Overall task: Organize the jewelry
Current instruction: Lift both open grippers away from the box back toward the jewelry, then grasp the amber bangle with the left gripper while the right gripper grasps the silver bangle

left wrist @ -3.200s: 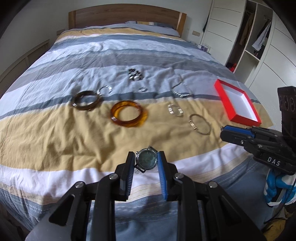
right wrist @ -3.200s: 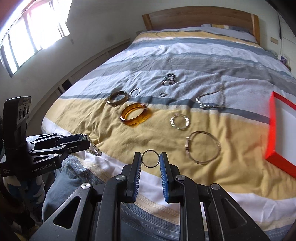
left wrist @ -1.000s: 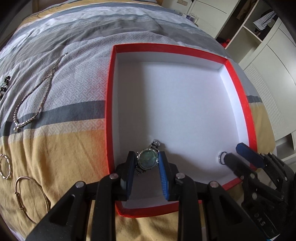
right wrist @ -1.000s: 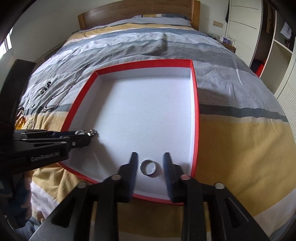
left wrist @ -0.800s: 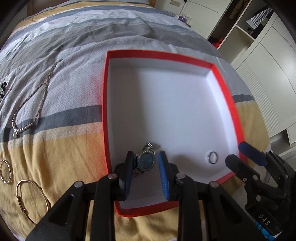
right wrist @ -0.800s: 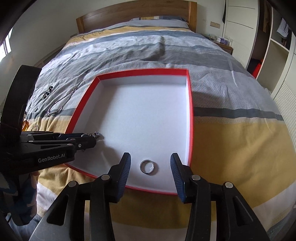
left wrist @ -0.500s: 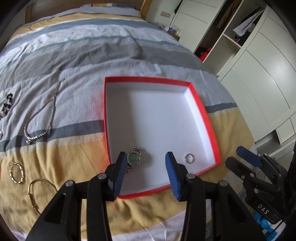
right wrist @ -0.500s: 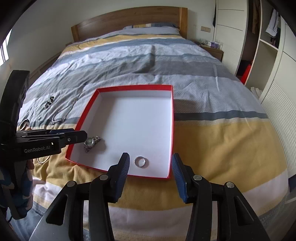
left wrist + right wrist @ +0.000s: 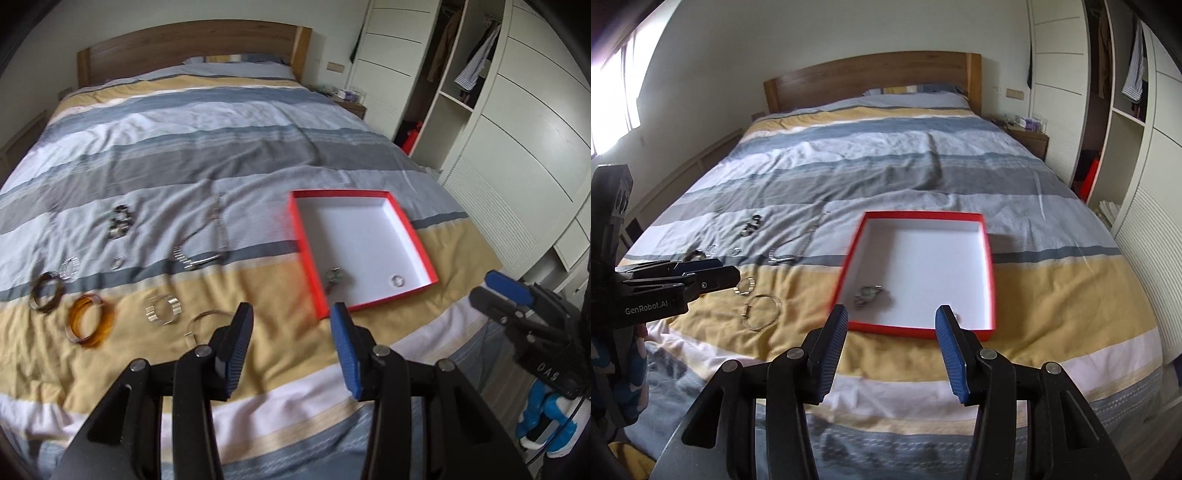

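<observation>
From the left wrist we see the amber bangle [image 9: 89,320]; the right-wrist view misses it. We read "DAS" on the right gripper [image 9: 496,291] and "GenRobot.AI" on the left gripper [image 9: 291,332]. Both jaws gape empty above the bedspread [image 9: 221,155]. The watch [image 9: 334,276] and ring [image 9: 398,280] lie in the red box [image 9: 308,236], beyond the fingertips.

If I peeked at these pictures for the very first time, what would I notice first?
Probably the bright red box on the right side of the striped bed, with a watch and a small ring lying near its front edge. Next, the orange bangle among the jewelry scattered on the left. Up close, each open hand-held gripper, left and right, holds nothing.
</observation>
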